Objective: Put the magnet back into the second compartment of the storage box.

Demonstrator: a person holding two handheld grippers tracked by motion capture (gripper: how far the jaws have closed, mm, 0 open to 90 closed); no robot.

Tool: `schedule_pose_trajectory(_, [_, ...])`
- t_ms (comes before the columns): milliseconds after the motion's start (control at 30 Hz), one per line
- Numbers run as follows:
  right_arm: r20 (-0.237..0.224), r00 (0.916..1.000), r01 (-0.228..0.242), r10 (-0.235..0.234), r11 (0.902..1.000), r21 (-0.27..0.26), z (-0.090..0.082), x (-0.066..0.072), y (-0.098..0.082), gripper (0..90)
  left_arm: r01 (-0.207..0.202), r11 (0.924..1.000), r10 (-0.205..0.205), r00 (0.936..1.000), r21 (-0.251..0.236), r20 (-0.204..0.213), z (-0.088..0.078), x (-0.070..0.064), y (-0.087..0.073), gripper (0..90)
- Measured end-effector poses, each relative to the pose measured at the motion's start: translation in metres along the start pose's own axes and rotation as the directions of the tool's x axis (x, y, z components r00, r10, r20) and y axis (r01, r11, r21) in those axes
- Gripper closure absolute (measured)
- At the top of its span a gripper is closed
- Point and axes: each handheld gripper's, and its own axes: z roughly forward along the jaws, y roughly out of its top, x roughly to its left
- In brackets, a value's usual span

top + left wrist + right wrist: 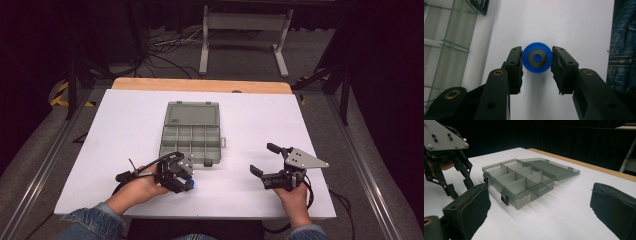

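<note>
Left tongs (537, 60): grasping blue wheel (537, 58), just near side of organizer box (191, 131)
Right tongs (265, 160): released, right of box

A small blue wheel (537, 58) with a dark hub ring and blue centre was held between the jaws of the left gripper (537, 65), just above the white worktop (125, 130). A grey translucent compartment box (191, 135) was seen mid-worktop, lid laid open flat, compartments apparently bare.
</note>
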Motion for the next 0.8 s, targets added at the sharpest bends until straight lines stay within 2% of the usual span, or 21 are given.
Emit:
schedule_pose_trajectory(300, [0.0,1.0,0.001,-0.001,1.0,0.0,0.0,0.0,0.0,3.2,-0.001,0.999,0.001,0.9999,-0.045,0.01,-0.015,0.001,0.003,62.1])
schedule_pose_trajectory(800, [0.002,1.0,0.005,-0.005,1.0,0.004,0.001,0.001,0.0,3.2,0.004,0.9962,-0.003,1.0,-0.088,0.007,-0.035,0.004,0.005,62.1])
